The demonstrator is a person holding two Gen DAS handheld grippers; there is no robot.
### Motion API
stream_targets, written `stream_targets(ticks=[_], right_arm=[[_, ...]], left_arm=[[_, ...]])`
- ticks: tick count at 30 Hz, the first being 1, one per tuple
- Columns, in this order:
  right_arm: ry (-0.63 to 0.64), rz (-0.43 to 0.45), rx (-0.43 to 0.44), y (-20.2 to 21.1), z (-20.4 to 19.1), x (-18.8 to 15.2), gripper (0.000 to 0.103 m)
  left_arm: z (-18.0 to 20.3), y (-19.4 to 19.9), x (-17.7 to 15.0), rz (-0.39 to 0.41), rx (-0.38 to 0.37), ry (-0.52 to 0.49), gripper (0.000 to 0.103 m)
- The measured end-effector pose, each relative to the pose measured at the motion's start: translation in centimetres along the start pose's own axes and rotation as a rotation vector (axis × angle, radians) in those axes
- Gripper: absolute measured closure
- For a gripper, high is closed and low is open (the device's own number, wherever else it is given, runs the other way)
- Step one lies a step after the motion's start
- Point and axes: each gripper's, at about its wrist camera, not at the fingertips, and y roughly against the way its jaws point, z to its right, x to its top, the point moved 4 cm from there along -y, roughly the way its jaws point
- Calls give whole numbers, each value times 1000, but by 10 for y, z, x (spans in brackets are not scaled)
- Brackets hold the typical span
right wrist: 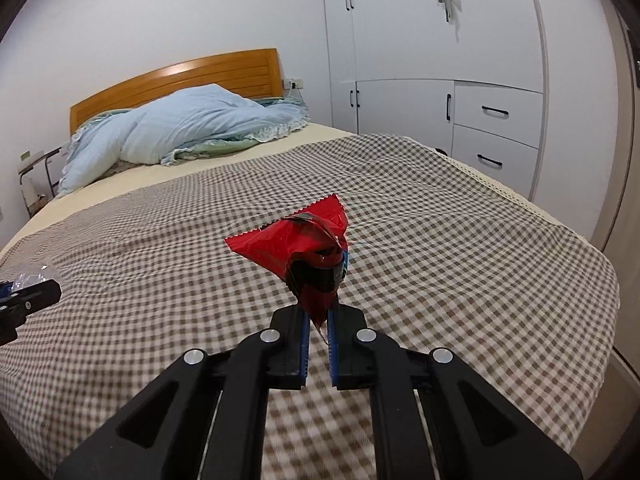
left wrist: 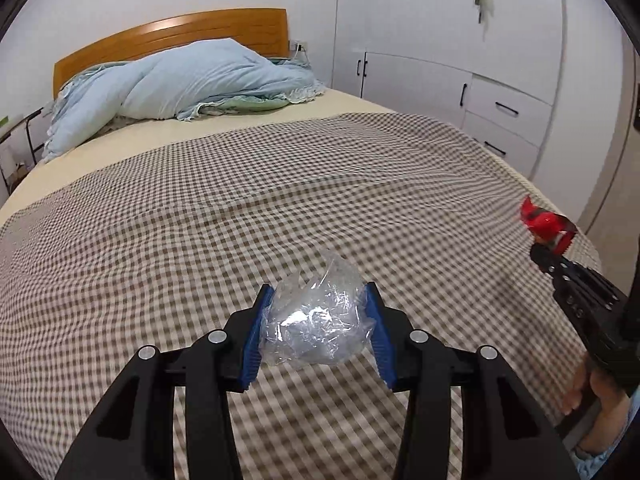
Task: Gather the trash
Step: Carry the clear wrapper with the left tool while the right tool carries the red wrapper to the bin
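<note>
My left gripper (left wrist: pixel 318 300) is shut on a crumpled clear plastic wrap (left wrist: pixel 316 320), held between its blue pads just above the checked bedspread (left wrist: pixel 280 200). My right gripper (right wrist: pixel 318 312) is shut on a red foil snack wrapper (right wrist: pixel 300 244), which sticks up above the fingers. In the left wrist view the right gripper (left wrist: pixel 548 248) shows at the right edge with the red wrapper (left wrist: pixel 544 222). In the right wrist view the left gripper (right wrist: pixel 24 300) and the clear wrap (right wrist: pixel 34 274) show at the far left.
A bed with a wooden headboard (left wrist: pixel 172 40) carries a bunched light blue duvet (left wrist: pixel 180 80) at its head. White wardrobes and drawers (left wrist: pixel 480 92) stand along the right side. A small stand (right wrist: pixel 36 176) sits left of the bed.
</note>
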Motion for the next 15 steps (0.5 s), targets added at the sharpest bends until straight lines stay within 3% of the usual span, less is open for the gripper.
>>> stream_targets(ticks=[15], right_arm=[[7,78,130,83,-2,-4,95]], left_arm=[[33,77,-37,17,-57,-15,60]])
